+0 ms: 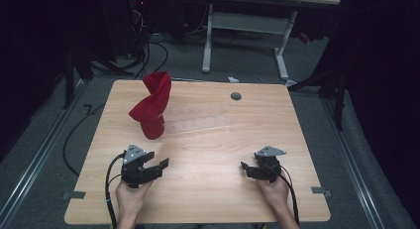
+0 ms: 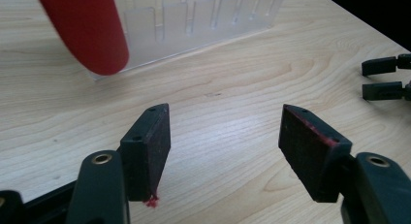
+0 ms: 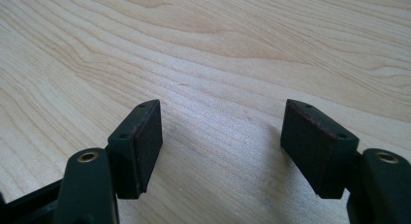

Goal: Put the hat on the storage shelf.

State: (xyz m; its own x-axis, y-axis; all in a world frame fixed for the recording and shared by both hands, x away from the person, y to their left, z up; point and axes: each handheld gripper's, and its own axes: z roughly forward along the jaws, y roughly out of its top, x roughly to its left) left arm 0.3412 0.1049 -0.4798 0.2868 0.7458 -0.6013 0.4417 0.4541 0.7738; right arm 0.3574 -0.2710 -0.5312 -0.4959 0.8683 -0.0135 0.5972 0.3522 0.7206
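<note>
I am holding my left gripper [image 1: 157,165] low over the pale wooden table [image 1: 208,189], its jaws standing wide apart with bare wood between them. A few red fibres are clinging to one pad [image 2: 154,145] in the left gripper view, at about seven o'clock from it. From that gripper, the twisted red cloth [image 1: 152,106] is standing at about twelve o'clock, draped over one end of the clear plastic slotted rack [image 1: 198,124]. In the left gripper view the cloth [image 2: 87,30] is cut off by the top edge, so I am seeing its rounded lower end alone, and it is covering the rack's [image 2: 203,20] near corner. From the high view the rack is so transparent that its slots are hard to make out. My right gripper [image 1: 251,169] is resting at three o'clock from the left one, well apart, jaws also spread with nothing between them.
</note>
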